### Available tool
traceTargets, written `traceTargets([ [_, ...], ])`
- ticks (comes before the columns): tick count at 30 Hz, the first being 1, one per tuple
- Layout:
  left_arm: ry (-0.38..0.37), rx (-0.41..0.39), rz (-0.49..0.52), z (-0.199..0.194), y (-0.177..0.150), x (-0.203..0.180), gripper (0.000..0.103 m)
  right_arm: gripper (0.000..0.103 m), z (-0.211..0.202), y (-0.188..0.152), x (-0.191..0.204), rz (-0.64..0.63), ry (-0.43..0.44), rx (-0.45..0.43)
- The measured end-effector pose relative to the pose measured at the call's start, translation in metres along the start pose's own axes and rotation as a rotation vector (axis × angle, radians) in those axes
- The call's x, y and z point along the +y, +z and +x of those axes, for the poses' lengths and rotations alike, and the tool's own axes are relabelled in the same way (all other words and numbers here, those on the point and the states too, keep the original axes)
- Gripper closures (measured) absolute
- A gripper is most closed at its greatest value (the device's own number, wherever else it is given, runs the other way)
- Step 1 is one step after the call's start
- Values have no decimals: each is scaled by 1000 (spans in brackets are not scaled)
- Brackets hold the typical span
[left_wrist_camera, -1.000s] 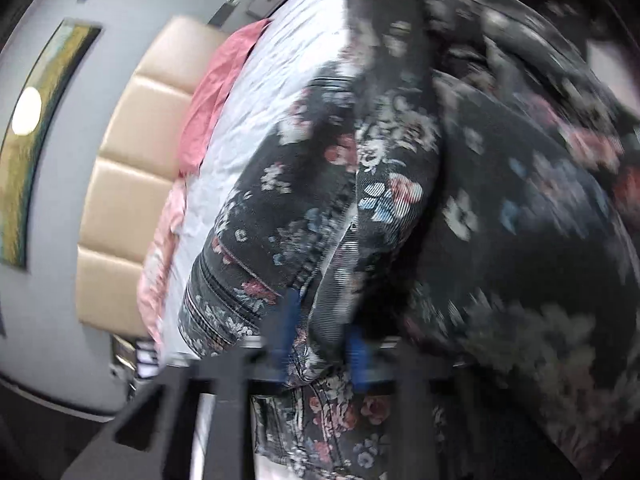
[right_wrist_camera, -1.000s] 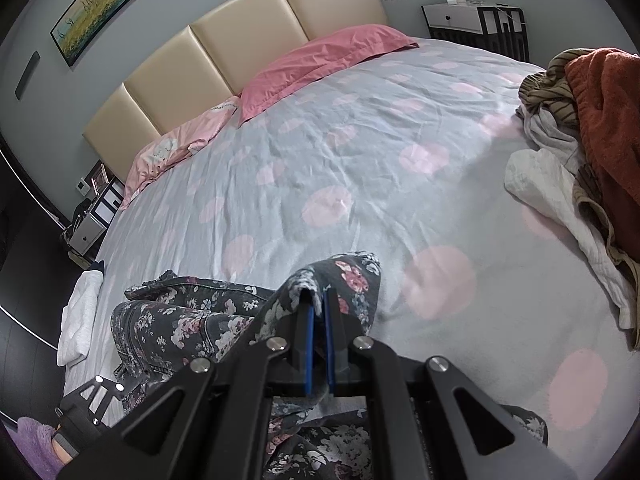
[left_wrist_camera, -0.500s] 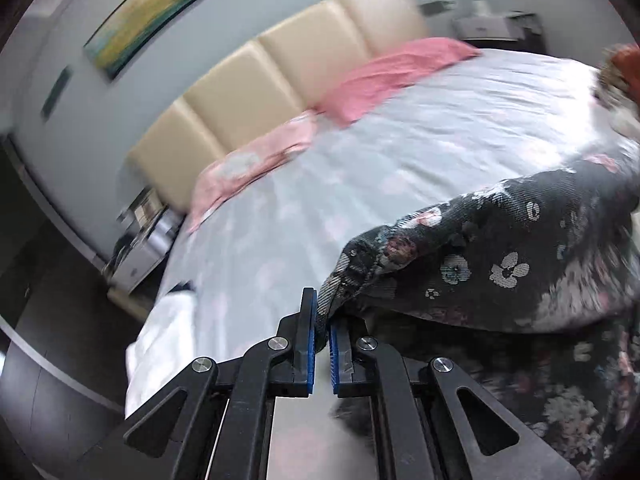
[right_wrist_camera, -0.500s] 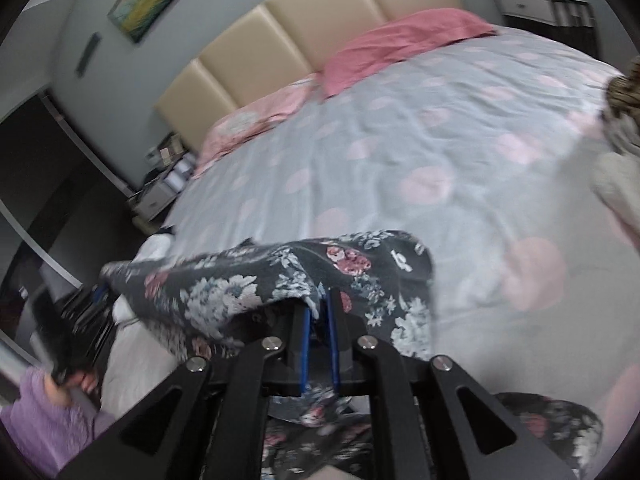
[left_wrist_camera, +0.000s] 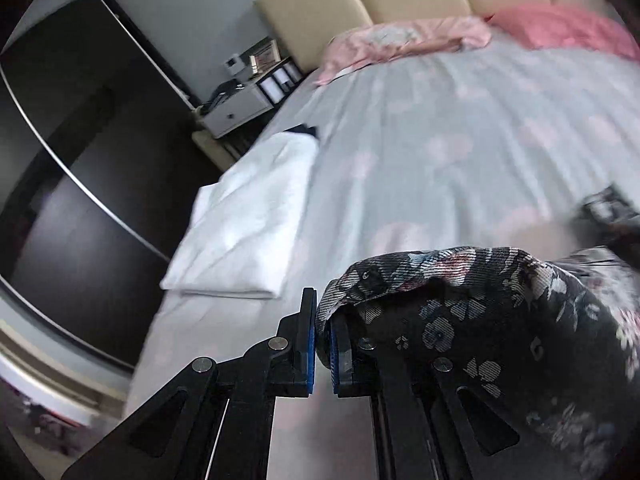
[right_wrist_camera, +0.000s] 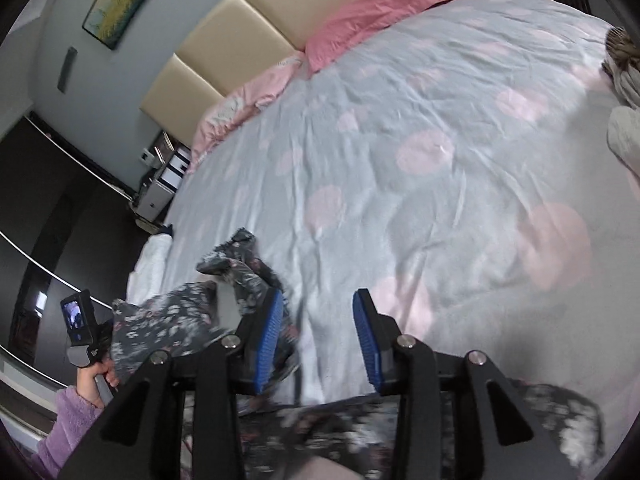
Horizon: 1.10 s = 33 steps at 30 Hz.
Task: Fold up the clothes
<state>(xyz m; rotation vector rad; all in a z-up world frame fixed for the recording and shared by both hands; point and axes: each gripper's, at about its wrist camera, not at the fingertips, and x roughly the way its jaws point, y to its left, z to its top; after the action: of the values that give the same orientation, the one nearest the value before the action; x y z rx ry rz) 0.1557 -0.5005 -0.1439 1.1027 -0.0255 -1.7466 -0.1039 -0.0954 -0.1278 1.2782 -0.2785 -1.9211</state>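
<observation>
A dark floral garment [left_wrist_camera: 480, 320] hangs over the near edge of the bed. My left gripper [left_wrist_camera: 322, 320] is shut on its edge, and the cloth drapes to the right over the right finger. In the right wrist view the same garment [right_wrist_camera: 240, 280] lies crumpled at the lower left and along the bottom. My right gripper [right_wrist_camera: 316, 320] is open and empty just above the bedspread, with the garment beside its left fingertip [right_wrist_camera: 272, 320].
The bed [right_wrist_camera: 420, 140] has a grey spread with pink dots, pink pillows [right_wrist_camera: 380, 4] and a beige headboard. A folded white cloth [left_wrist_camera: 248, 220] lies at the left edge. A pile of clothes [right_wrist_camera: 624, 92] sits at the right. A nightstand [left_wrist_camera: 236, 108] stands left.
My right gripper has opened and let go of the floral garment, which has dropped to the bed. My left gripper, still shut on the cloth, has swung left toward the folded white cloth.
</observation>
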Motion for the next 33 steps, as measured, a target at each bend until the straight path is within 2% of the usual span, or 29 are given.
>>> traceTargets([
  [2, 8, 0, 13, 4, 1, -4, 97, 66, 18, 10, 15, -80, -20, 39],
  [6, 18, 1, 35, 11, 2, -10, 97, 66, 50, 17, 52, -193, 47, 99],
  [8, 16, 1, 40, 13, 3, -11, 97, 66, 63, 13, 66, -236, 77, 133],
  [13, 11, 3, 54, 19, 4, -14, 97, 66, 87, -1, 80, -301, 85, 193],
  [15, 9, 3, 59, 21, 5, -15, 97, 70, 91, -6, 82, -315, 77, 199],
  [16, 8, 3, 62, 22, 5, -15, 97, 76, 93, -8, 83, -322, 73, 203],
  [17, 8, 4, 64, 23, 6, -16, 97, 86, 92, -8, 84, -339, 44, 194],
  [20, 27, 12, 71, 24, 8, -20, 97, 98, 86, -7, 79, -340, 1, 155],
  [24, 57, 12, 78, 19, 7, -21, 97, 101, 66, 0, 63, -274, -37, 80],
  [26, 64, 14, 55, 13, 4, -15, 97, 102, 54, 5, 54, -235, -85, 24],
  [29, 75, 3, 25, 1, 2, -8, 97, 102, 26, 12, 39, -177, -147, -84],
  [33, 94, -41, -3, -18, -1, 0, 97, 102, -14, 12, 35, -164, -249, -229],
])
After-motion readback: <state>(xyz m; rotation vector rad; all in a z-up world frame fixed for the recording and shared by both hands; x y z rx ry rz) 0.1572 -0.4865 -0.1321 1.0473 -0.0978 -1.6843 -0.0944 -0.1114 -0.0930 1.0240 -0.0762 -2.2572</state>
